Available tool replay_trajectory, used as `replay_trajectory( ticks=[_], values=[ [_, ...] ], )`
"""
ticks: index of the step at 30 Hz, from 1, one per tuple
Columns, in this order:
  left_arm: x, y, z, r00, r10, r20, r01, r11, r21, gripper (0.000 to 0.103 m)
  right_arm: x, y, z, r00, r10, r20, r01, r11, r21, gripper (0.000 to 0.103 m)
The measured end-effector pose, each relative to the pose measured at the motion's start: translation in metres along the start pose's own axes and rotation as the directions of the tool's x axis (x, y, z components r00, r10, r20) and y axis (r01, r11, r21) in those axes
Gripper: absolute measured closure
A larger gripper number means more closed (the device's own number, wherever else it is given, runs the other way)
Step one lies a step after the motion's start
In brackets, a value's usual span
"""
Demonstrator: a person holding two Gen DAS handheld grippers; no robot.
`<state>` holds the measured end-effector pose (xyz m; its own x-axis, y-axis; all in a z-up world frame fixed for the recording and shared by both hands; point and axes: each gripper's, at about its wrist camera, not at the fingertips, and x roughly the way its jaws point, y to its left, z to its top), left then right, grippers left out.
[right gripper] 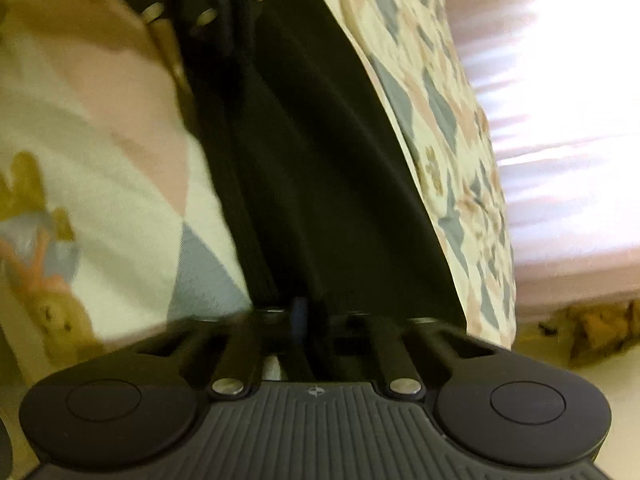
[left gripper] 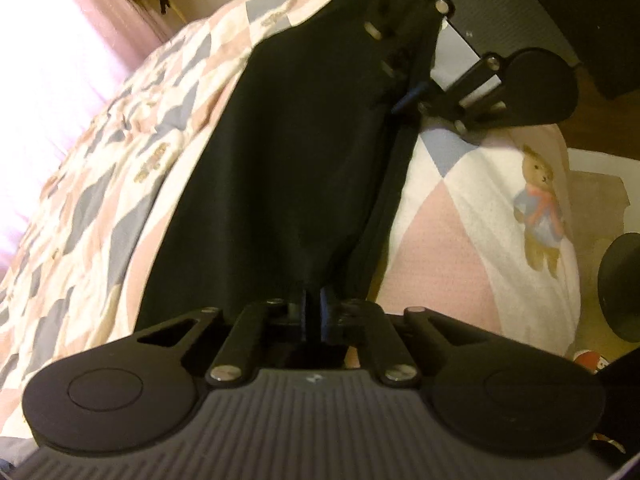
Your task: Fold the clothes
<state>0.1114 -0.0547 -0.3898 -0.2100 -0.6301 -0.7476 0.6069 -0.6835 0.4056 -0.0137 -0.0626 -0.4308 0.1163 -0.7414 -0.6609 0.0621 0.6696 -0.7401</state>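
A black garment (left gripper: 304, 152) stretches over a patchwork quilt (left gripper: 112, 208) on a bed, pulled taut between both grippers. My left gripper (left gripper: 316, 300) is shut on the near edge of the cloth, its fingers pinched together. At the far end of the garment, in the left wrist view, the right gripper (left gripper: 404, 100) grips the other edge. In the right wrist view the same black garment (right gripper: 320, 152) runs away from my right gripper (right gripper: 304, 312), which is shut on its near edge. The left gripper (right gripper: 216, 4) shows at the cloth's far end.
The quilt (right gripper: 104, 152) has pink, grey and cream diamonds with teddy bear prints (left gripper: 540, 208). A pink curtain (right gripper: 560, 120) hangs beyond the bed. Floor and a dark round object (left gripper: 624, 288) lie past the bed's edge.
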Motion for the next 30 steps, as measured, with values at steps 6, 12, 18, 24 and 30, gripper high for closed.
replay_trajectory(
  ticks=[6, 12, 18, 24, 30],
  values=[
    [-0.01, -0.006, -0.001, 1.0, 0.002, 0.02, -0.004, 0.996, 0.091, 0.101, -0.019, 0.002, -0.016, 0.999, -0.008, 0.051, 0.009, 1.0, -0.015, 0.103],
    [0.006, -0.03, -0.003, 0.998, 0.051, -0.032, -0.043, 0.978, 0.206, 0.096, -0.023, 0.02, -0.024, 0.999, -0.014, 0.045, 0.014, 1.0, -0.012, 0.074],
    [-0.014, -0.017, 0.001, 0.999, 0.018, -0.05, -0.011, 0.991, 0.132, 0.093, -0.032, -0.02, -0.062, 0.998, -0.041, -0.049, 0.052, 0.966, 0.252, 0.075],
    [-0.017, -0.012, 0.045, 0.998, -0.037, 0.041, 0.036, 0.999, 0.02, 0.086, -0.009, -0.02, -0.114, 0.976, -0.118, -0.182, 0.147, 0.977, 0.155, 0.076],
    [-0.001, -0.029, 0.09, 0.989, -0.089, 0.122, 0.09, 0.996, -0.005, 0.084, -0.003, -0.02, -0.13, 0.984, -0.114, -0.136, 0.132, 0.983, 0.129, 0.103]
  ],
)
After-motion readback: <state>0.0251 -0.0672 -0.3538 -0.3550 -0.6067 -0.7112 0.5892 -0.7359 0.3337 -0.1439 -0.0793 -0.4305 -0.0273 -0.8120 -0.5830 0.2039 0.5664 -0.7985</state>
